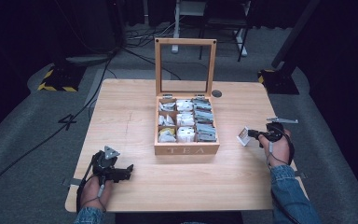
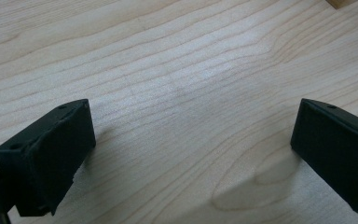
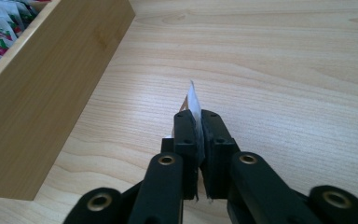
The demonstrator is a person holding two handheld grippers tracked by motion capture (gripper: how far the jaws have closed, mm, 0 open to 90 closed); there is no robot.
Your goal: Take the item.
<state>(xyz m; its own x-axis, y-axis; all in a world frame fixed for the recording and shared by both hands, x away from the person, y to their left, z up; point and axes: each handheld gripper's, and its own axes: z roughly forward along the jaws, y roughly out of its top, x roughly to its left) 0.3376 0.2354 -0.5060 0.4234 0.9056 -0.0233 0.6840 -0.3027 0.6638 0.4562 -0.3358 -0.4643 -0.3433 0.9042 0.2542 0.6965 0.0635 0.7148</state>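
Note:
A wooden tea box (image 1: 186,149) marked TEA stands open mid-table, its glass lid (image 1: 185,65) upright, its compartments full of tea bags (image 1: 185,120). To its right my right gripper (image 1: 253,135) is shut on a white tea bag (image 1: 243,136), held above the table. In the right gripper view the bag's thin edge (image 3: 195,101) sticks up between the closed jaws, with the box's side wall (image 3: 51,88) at left. My left gripper (image 1: 129,169) rests low near the front left of the table, open. Its fingers (image 2: 51,154) stand wide apart over bare wood.
The wooden table (image 1: 130,116) has free room on both sides of the box. A round dark hole (image 1: 216,93) sits at the back right of the table. Cables and stand bases lie on the grey floor (image 1: 37,126) behind.

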